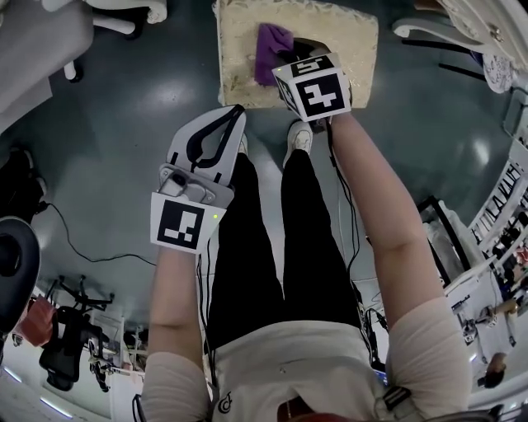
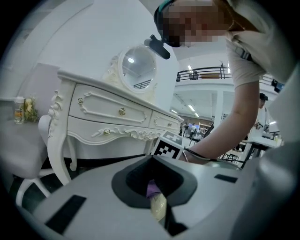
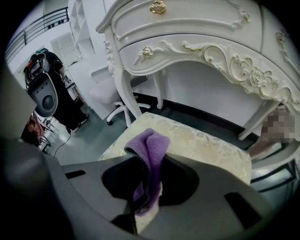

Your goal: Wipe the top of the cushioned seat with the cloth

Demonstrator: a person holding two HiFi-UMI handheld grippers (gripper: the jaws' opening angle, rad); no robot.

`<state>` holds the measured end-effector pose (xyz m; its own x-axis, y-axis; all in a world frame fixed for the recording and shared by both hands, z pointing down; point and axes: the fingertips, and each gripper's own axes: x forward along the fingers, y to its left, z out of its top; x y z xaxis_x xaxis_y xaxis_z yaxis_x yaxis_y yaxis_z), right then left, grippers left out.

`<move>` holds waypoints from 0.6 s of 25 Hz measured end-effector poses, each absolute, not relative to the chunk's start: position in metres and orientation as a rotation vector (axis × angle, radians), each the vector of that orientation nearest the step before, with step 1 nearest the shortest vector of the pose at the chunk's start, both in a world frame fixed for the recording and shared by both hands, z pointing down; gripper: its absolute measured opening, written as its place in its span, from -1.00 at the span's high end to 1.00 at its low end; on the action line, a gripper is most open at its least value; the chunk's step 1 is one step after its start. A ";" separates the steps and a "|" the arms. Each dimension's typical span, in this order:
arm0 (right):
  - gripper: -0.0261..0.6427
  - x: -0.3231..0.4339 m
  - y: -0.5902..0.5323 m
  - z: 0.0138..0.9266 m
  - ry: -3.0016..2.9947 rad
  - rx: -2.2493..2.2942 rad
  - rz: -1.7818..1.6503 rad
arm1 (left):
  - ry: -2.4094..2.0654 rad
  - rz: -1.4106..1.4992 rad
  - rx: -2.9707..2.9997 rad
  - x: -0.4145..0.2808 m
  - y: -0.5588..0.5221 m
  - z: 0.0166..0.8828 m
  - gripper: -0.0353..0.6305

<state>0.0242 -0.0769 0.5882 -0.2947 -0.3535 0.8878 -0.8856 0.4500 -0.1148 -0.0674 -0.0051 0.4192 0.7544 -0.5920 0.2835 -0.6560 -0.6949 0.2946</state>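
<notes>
The cushioned seat (image 1: pixel 356 41) is a cream, patterned square stool at the top of the head view, just beyond the person's feet; the right gripper view shows its top (image 3: pixel 197 143) from close by. A purple cloth (image 1: pixel 272 48) lies bunched on the seat's left part. My right gripper (image 1: pixel 287 59) is over the seat, shut on the purple cloth (image 3: pixel 151 150), which stands up between the jaws. My left gripper (image 1: pixel 238 112) hangs over the floor just short of the seat's near left corner, jaws together and holding nothing; its own view (image 2: pixel 159 208) shows a sliver of purple and cream through the gap.
A white ornate dressing table (image 3: pixel 211 42) stands right behind the seat, also seen from the side (image 2: pixel 108 112). White chair bases (image 1: pixel 115 16) sit at the top left, a black chair (image 1: pixel 16 264) at the left edge. A cable (image 1: pixel 82 243) crosses the dark floor. The person's shoe (image 1: pixel 299 136) touches the seat's front.
</notes>
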 end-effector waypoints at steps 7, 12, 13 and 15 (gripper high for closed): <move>0.66 0.071 -0.074 0.590 -1.853 1.055 0.770 | -0.956 0.269 2.566 -0.033 0.005 0.424 0.86; 0.67 0.109 -0.070 0.591 -1.839 1.062 0.768 | -0.940 0.271 2.571 0.002 0.014 0.425 0.86; 0.67 0.117 -0.069 0.591 -1.836 1.065 0.769 | -0.936 0.274 2.575 0.008 0.014 0.425 0.86; 0.67 0.131 -0.069 0.591 -1.831 1.065 0.764 | -0.931 0.284 2.585 0.021 0.013 0.424 0.86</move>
<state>0.1306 -0.0685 0.5905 -0.2653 -0.3634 0.8931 -0.8904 0.4477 -0.0823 0.0207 0.0132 0.4240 0.7604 -0.5702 0.3107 -0.6465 -0.7097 0.2798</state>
